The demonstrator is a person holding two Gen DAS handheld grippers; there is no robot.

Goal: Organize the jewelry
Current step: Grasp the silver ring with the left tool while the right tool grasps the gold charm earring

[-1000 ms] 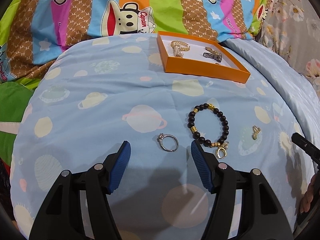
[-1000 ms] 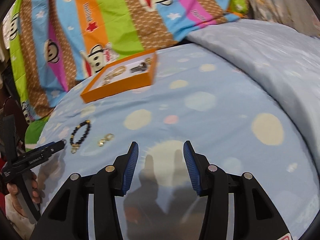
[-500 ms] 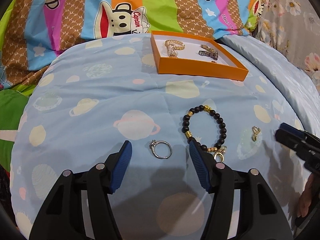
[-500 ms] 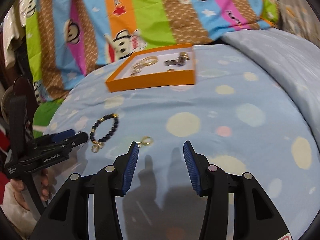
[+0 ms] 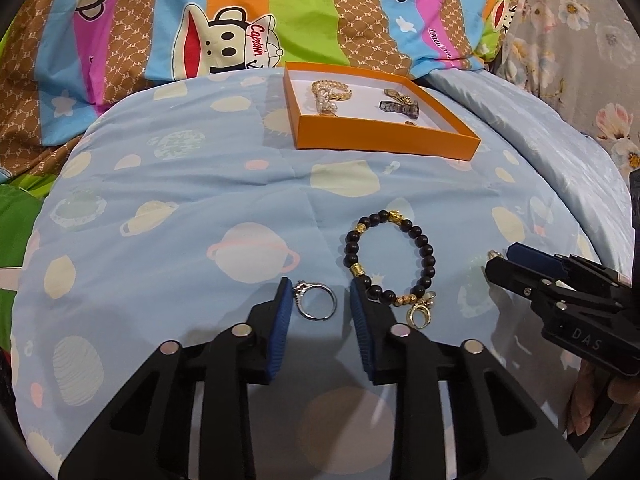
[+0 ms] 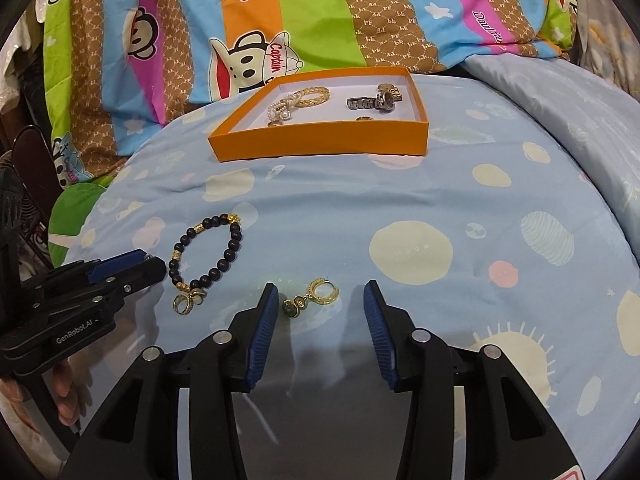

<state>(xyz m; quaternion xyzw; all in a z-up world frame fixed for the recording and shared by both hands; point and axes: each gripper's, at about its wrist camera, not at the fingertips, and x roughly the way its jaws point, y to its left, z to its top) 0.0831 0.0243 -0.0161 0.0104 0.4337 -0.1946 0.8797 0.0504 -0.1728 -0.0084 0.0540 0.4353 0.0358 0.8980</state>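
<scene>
A silver ring (image 5: 316, 303) lies on the light blue bedspread between the fingers of my left gripper (image 5: 319, 298), which is open around it. A black bead bracelet with gold charms (image 5: 390, 256) lies just right of it, and also shows in the right wrist view (image 6: 208, 254). A gold earring (image 6: 312, 296) lies between the fingers of my right gripper (image 6: 320, 304), which is open. The orange box (image 5: 380, 136) at the back holds gold bracelets, a pearl piece and a watch; it also shows in the right wrist view (image 6: 320, 140).
A striped monkey-print quilt (image 5: 240, 20) lies behind the box. A floral fabric (image 5: 580, 40) is at the far right. The bedspread (image 6: 500, 200) rises into a fold at the right.
My left gripper moved forward and narrowed around the ring. My right gripper swung left across the bed and now straddles the gold earring.
</scene>
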